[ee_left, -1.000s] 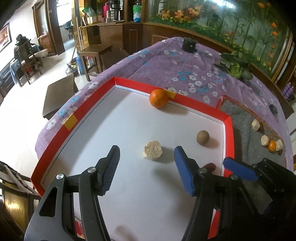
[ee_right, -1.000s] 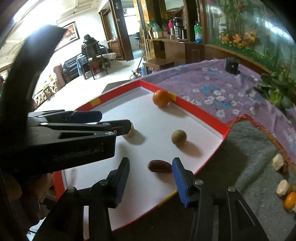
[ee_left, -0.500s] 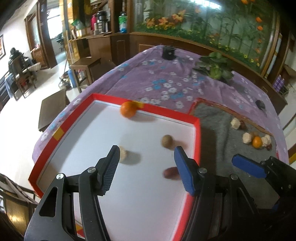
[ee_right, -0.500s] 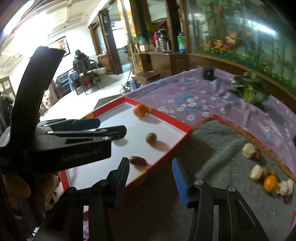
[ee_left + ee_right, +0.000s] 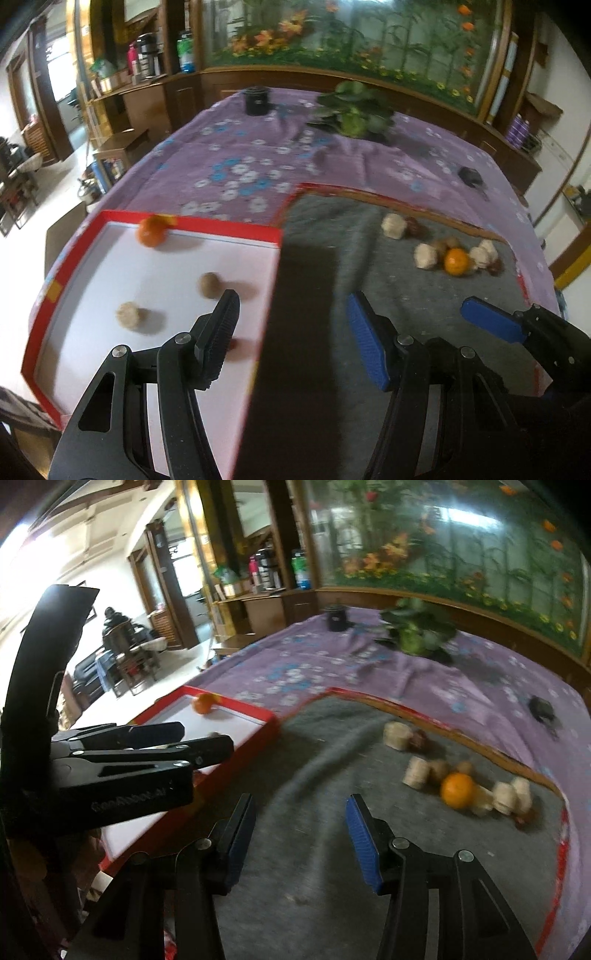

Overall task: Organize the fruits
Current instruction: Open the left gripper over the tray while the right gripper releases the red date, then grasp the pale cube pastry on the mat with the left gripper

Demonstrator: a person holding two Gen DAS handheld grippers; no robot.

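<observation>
An orange lies among pale and brown fruits on the grey mat, far right. Left, the red-rimmed tray holds another orange. Both tools, left and right, gape wide, empty.

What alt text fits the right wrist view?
The open, empty right hand-held gripper hovers over a grey mat toward an orange among scattered pale and brown fruits. The left hand-held gripper reaches over the red-rimmed tray.

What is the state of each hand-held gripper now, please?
Left hand-held gripper: open, holding nothing.
Right hand-held gripper: open, holding nothing.
</observation>
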